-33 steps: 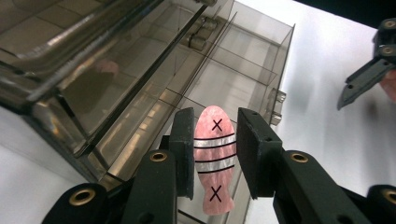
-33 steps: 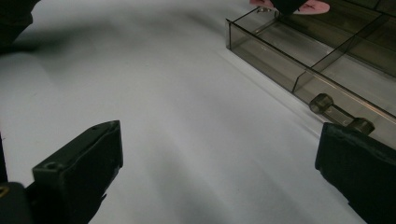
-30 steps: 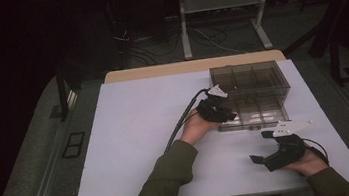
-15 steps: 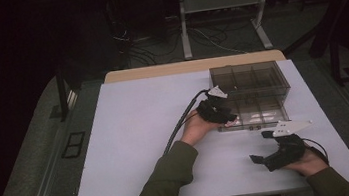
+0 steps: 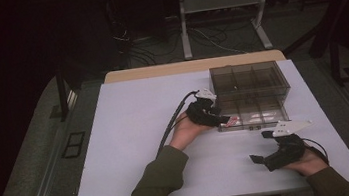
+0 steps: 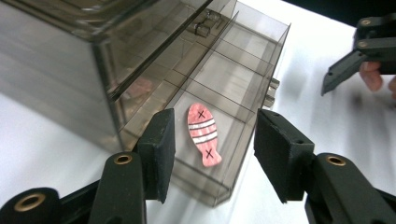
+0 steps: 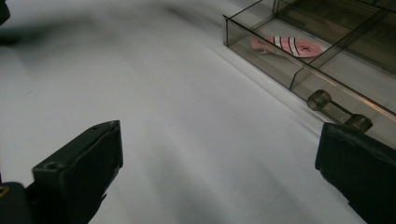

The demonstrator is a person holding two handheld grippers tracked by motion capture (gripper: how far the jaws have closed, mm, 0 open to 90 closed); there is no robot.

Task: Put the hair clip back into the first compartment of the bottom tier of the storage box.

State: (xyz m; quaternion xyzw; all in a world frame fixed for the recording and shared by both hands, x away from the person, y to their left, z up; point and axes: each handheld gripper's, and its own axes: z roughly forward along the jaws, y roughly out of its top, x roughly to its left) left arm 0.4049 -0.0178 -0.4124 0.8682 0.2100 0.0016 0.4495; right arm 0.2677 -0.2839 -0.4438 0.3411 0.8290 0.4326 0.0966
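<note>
Fish, pink and striped, lies flat in the open drawer's near corner compartment. My left gripper hangs spread above it; I should descend straight, straddling it. My right gripper waits spread, empty.

This looks like a lab or recording workspace: a white-topped rectangular table stands alone in a dark room. On the floor at the far side lie tangled black cables beside a light grey metal stand

Dim, dark surroundings; blurred right gripper view.
</note>
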